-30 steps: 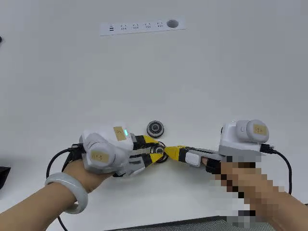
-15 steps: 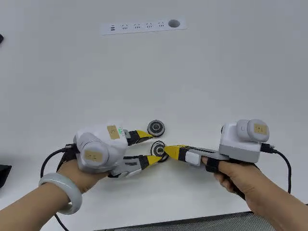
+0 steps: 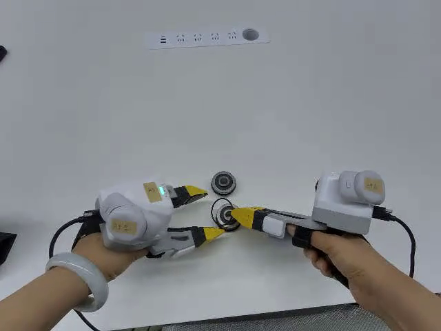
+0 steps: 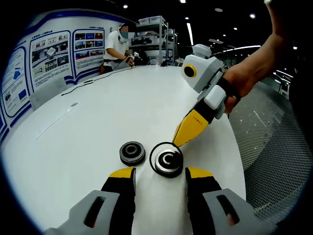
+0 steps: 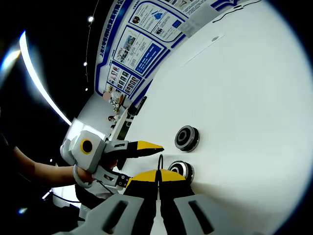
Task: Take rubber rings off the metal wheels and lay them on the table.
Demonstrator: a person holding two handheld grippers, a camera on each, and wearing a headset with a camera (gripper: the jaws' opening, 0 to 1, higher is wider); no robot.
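Left claw (image 4: pixel 160 172) gapes; right claw (image 4: pixel 175 143) pinches ring (image 4: pixel 151 159) around wheel (image 4: pixel 167 160)

Far wheel (image 4: pixel 132 152) flat, black-rimmed; near wheel (image 4: pixel 167 160) flat w/ rubber ring (image 4: pixel 166 143) loose round it.

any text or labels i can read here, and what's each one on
Nothing reads clearly.
Tan stickers on the left gripper: marks too small to read.
Tan sticker on the right gripper: too small as well.
Wall posters: blurred.
Power strip: no legible print.
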